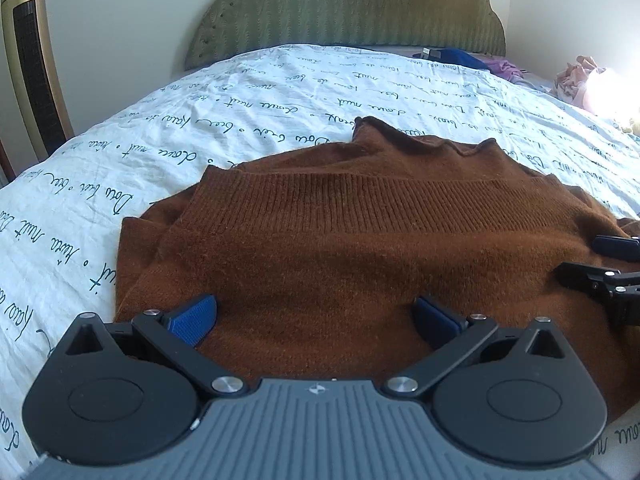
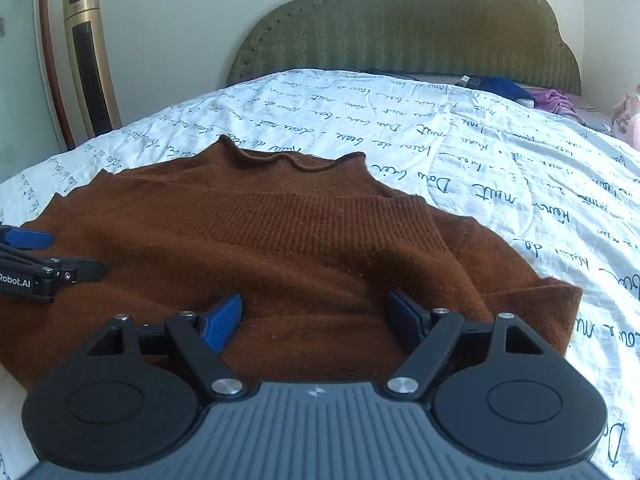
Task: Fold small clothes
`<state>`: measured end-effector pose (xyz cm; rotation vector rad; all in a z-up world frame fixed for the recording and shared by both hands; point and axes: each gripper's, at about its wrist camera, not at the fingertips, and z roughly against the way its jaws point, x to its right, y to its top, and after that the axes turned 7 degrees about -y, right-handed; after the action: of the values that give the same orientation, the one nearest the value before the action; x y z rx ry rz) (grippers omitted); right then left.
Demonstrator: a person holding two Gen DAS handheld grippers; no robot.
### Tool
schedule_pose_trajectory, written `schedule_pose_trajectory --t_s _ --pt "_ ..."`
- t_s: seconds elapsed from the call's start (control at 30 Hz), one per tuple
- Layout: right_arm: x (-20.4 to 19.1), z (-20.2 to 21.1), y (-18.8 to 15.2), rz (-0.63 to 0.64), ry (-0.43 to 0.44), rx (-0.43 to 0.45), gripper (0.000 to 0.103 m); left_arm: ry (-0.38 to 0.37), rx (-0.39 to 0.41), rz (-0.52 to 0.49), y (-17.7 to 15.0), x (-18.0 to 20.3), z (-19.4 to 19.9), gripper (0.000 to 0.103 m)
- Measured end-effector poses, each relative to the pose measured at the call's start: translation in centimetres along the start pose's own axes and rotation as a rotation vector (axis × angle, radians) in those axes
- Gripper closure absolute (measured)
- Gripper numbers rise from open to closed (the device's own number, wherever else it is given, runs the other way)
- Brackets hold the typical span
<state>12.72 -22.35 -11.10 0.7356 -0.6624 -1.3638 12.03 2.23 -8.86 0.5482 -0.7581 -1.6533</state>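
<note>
A bed fills both views, covered by a white sheet point(image 1: 280, 92) printed with dark handwriting. Behind it stands a green padded headboard point(image 1: 352, 8), and a golden tower fan point(image 2: 90, 60) stands at the wall on the left side.

On the sheet lies a brown knitted sweater point(image 1: 340, 248). It is folded up, so the ribbed hem band point(image 1: 360, 204) runs across the middle of it, and the rolled collar point(image 2: 296, 160) points toward the headboard. One folded sleeve edge shows at the right side in the right wrist view.

At the far right corner of the bed lie a blue cloth point(image 2: 496, 84), a purple cloth point(image 2: 554, 100) and a pale pink cloth point(image 1: 580, 80).

The left gripper point(image 1: 316, 316) is low over the near part of the sweater. Its blue pads stand wide apart, with only flat knit between them; they pinch nothing. The right gripper point(image 2: 316, 316) is just beside it on the right, also over the near part. Its jaws are also apart, and no fold is caught between them.
</note>
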Motion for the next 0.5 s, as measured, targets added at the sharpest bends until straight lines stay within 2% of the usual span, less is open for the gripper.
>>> schedule_pose_trajectory --t_s 0.1,0.2,0.27,0.33,0.4,0.5 --pt "0.6 1.3 0.3 -0.043 -0.013 -0.016 0.023 -0.010 -0.001 0.010 0.0 -0.2 1.1 0.000" --pt "-0.5 4.4 -0.3 -0.003 0.000 0.017 0.023 -0.055 0.019 0.056 -0.8 -1.0 3.7 0.000" --pt "-1.0 5.9 -1.3 0.019 0.022 0.027 0.018 -0.077 0.028 0.067 -1.7 -1.4 5.3 0.000" --pt "-1.2 6.4 -2.8 0.064 0.029 0.011 0.012 -0.081 0.002 0.048 -2.9 -1.6 5.9 0.000" --pt "-1.0 6.2 -4.4 0.125 -0.032 -0.020 0.010 -0.076 -0.028 0.008 -4.4 -1.6 5.8 0.000" --pt "1.0 7.0 -5.4 0.103 0.003 -0.007 0.010 -0.064 -0.019 -0.077 -5.8 -1.6 6.1 0.000"
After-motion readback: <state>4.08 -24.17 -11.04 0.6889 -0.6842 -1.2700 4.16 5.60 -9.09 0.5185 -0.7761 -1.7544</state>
